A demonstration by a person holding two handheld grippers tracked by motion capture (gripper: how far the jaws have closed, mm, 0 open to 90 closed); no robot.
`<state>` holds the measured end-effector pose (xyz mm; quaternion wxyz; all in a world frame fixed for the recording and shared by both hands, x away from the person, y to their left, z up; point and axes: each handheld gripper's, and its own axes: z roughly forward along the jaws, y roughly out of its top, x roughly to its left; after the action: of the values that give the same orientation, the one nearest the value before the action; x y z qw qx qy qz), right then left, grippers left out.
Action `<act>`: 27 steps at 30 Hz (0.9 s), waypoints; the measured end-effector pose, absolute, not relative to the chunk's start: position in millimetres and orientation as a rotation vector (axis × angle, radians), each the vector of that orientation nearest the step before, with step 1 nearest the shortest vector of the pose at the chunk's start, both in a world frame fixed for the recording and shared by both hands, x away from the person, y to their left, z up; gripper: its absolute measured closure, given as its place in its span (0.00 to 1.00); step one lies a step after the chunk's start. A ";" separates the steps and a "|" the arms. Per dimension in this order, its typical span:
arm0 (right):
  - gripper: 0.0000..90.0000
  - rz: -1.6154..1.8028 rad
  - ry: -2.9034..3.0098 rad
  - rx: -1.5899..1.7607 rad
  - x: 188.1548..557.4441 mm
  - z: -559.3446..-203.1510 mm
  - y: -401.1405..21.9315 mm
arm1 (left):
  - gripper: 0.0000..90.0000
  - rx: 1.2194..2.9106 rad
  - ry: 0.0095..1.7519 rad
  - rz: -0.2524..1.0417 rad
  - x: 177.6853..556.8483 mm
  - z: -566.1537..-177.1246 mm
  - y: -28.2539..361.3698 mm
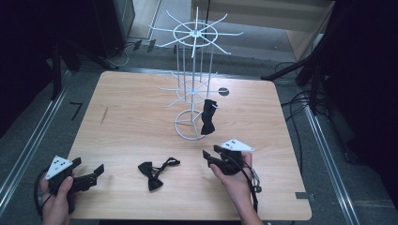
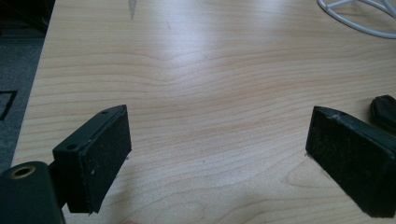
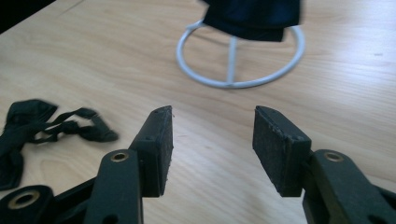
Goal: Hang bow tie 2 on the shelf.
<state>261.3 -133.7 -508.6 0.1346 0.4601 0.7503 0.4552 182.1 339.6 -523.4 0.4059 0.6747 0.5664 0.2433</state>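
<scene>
Pale wood-grain surface (image 1: 131,117), smooth and rectangular with rounded corners, stands on a grey floor with dark surroundings. On its far half stands a white wire rack (image 1: 192,70): a ring base, a thin upright stem and two tiers of radiating spokes. One black bow tie (image 1: 207,117) of soft fabric hangs from the lower tier, down over the ring base.

A second black bow tie (image 1: 151,174), with its thin strap looped loosely beside it, lies flat on the near half of the surface, between the two tools.

Left hand-held gripper (image 1: 91,176): jaws wide apart, nothing between the flat, dark, rough-faced pads; the loose bow tie lies to its right, near but apart.

Right hand-held gripper (image 1: 211,156): jaws partly open, holding nothing, bare wood between the pads. The loose bow tie lies to its left, apart; the rack base and the hanging bow tie are just ahead of its jaws.
</scene>
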 end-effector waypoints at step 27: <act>0.54 1.345 2.368 1.169 255.6 -527.7 -60.2 | 0.08 1.721 1.422 0.613 183.6 -523.6 338.1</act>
<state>255.6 -60.2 -527.7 0.0889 0.3930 0.7958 0.4521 183.6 338.1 -523.6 0.4014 0.6809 0.5626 0.2423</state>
